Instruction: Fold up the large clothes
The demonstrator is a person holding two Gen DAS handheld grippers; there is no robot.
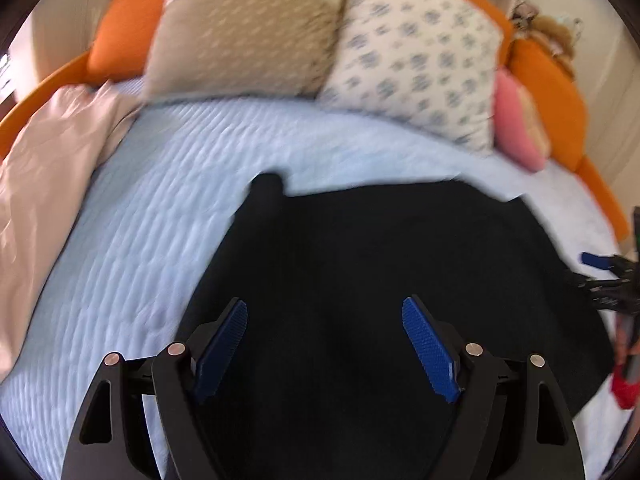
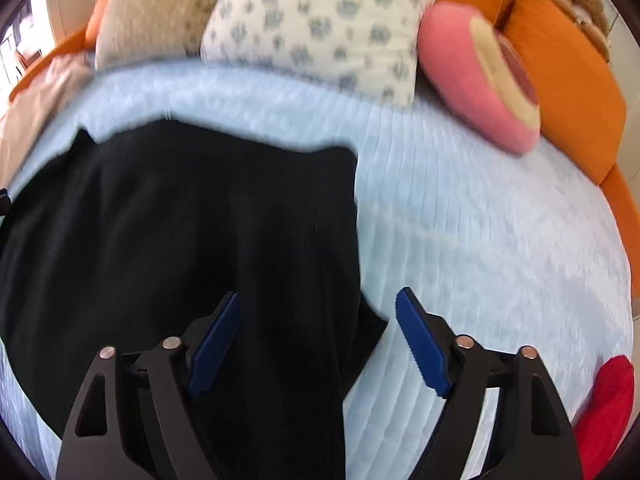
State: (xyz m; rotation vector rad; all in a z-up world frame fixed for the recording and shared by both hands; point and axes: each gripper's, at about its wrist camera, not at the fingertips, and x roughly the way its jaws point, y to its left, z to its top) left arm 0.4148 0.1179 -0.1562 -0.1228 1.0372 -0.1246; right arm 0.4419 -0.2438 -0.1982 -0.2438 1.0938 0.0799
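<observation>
A large black garment (image 1: 380, 280) lies spread flat on a pale blue quilted bed (image 1: 160, 208). It also shows in the right wrist view (image 2: 180, 220), on the bed (image 2: 480, 220). My left gripper (image 1: 324, 308) is open and empty, held above the garment's left part. My right gripper (image 2: 318, 300) is open and empty, held above the garment's right edge. The right gripper also shows at the right edge of the left wrist view (image 1: 600, 276). Both views are motion-blurred.
Pillows lean on the orange headboard (image 1: 128, 24): a beige one (image 1: 240, 40), a white patterned one (image 1: 416, 52) and a pink cushion (image 2: 476, 76). A peach blanket (image 1: 52, 184) lies at the left. A red object (image 2: 608, 404) lies at the right.
</observation>
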